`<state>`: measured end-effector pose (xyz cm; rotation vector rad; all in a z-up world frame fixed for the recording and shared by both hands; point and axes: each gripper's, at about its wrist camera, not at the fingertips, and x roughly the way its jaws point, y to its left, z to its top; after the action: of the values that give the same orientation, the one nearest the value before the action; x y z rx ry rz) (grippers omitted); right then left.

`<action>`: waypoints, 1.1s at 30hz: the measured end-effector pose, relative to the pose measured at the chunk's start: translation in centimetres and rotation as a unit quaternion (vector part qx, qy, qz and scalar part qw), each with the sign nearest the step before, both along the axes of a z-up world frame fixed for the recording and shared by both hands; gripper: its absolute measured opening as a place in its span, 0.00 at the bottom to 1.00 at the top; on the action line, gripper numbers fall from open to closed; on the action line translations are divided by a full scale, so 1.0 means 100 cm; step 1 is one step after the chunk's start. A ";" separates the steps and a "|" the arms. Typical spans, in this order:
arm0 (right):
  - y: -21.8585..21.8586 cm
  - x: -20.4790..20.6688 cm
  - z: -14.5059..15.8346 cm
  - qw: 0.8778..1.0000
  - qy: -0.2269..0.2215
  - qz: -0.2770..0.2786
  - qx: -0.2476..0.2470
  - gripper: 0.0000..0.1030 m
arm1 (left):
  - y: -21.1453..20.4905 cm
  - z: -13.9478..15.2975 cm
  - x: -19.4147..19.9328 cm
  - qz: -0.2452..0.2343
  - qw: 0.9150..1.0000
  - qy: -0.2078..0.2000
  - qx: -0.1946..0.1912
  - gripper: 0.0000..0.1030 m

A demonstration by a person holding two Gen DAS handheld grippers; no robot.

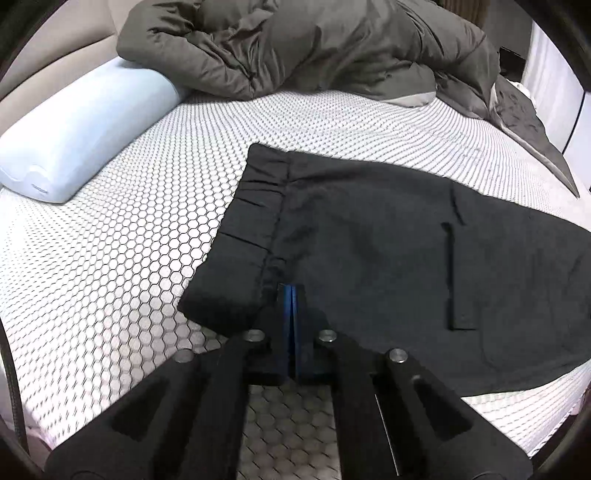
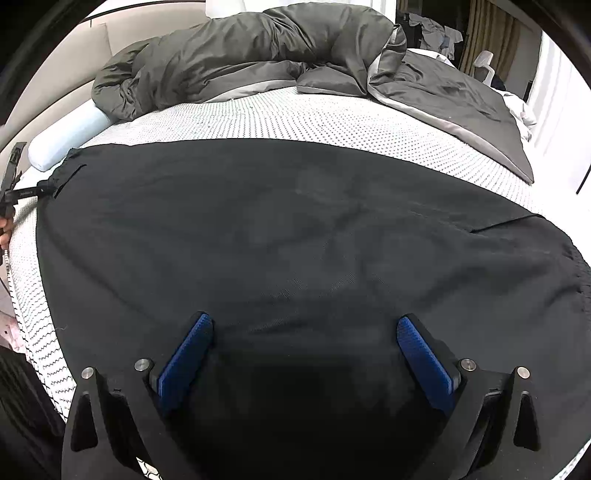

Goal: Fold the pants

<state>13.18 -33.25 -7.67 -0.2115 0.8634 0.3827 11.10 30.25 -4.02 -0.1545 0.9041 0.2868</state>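
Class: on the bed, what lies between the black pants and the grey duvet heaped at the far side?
Only bare mattress lies between the pants and the duvet; both wrist views show that strip.

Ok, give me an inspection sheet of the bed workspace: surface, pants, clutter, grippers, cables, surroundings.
Surface: mattress with a white honeycomb-pattern cover.
Job's things: black pants spread flat, elastic waistband toward the pillow.
Clutter: grey duvet bunched along the far side; light blue pillow beside it.
Grippers: left gripper shut on the pants at the waistband's near edge; right gripper open, low over the pants, fabric between its blue pads.
Cables: braided cable at the left wrist view's edge.
Surroundings: beige headboard, curtain, clothes heap in the background.
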 end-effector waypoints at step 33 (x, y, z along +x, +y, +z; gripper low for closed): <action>0.004 0.000 0.000 1.000 -0.004 -0.003 -0.003 0.98 | -0.009 0.014 0.072 0.021 1.000 0.023 -0.005 0.19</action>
<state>13.22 -32.89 -7.67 -0.2157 0.8568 0.3743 18.27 29.35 -2.57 -0.1767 0.9490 0.3251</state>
